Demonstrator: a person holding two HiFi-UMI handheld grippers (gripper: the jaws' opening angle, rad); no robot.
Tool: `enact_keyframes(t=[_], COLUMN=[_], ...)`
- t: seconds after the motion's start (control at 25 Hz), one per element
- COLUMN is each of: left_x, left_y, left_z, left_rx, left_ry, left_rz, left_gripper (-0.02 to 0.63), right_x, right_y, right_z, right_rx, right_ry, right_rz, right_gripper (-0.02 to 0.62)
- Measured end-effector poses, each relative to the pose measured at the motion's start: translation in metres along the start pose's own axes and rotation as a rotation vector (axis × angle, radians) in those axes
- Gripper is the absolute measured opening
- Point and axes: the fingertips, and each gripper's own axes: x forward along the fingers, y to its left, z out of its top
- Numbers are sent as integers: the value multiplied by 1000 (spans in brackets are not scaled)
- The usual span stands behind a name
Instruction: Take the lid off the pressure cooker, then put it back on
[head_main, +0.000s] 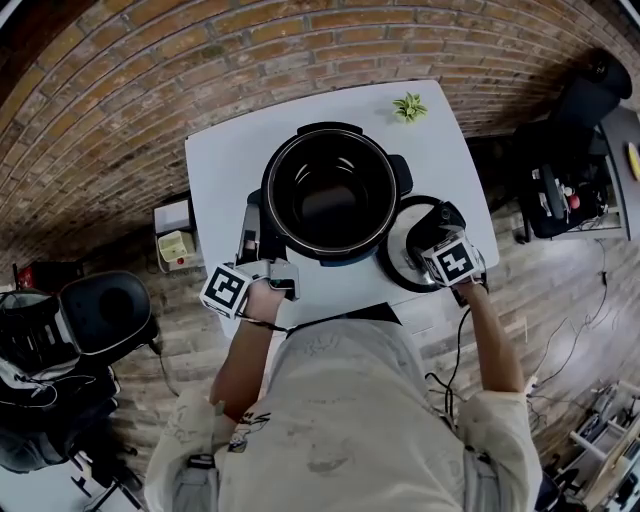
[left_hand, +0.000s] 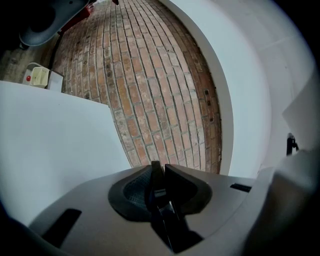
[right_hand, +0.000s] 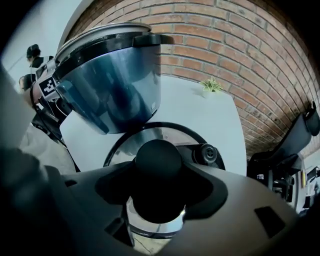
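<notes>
Lid of polished steel with a black rim (head_main: 405, 252) lies off the pot, at the front right of the white rectangular table (head_main: 230, 160), just beside the open pressure cooker with its dark blue-grey body and black collar (right_hand: 112, 85) — whether it rests flat on the tabletop or hangs slightly over it cannot be told. The right gripper (head_main: 440, 228) points steeply down over it, its fingers spread wide and clamped on the lid's round black knob (right_hand: 158, 160), which fills the gap between them. The cooker stands near the middle of the table, its dark inside bare to the head view. The left gripper (left_hand: 159, 170) is held level at the cooker's left side, jaws nearly together and pinched on a thin black piece (left_hand: 157, 192) — seemingly the cooker's side handle. A small green potted plant (head_main: 409, 106) stands at the table's far right corner, well apart from the cooker, above a red brick floor (head_main: 150, 80).
</notes>
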Motion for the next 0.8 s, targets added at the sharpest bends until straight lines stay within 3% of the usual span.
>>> enact_keyframes(t=[0.28,0.8], left_x=[0,0], left_y=[0,0], left_z=[1,1], left_rx=[2,3], left_ry=[2,4], left_rz=[-1,2], left_gripper=[94,94], right_x=[2,3], right_y=[0,1], right_z=[-2,-2], right_rx=[-4,-24], right_ry=[89,106], right_rz=[73,74], right_gripper=[295,296])
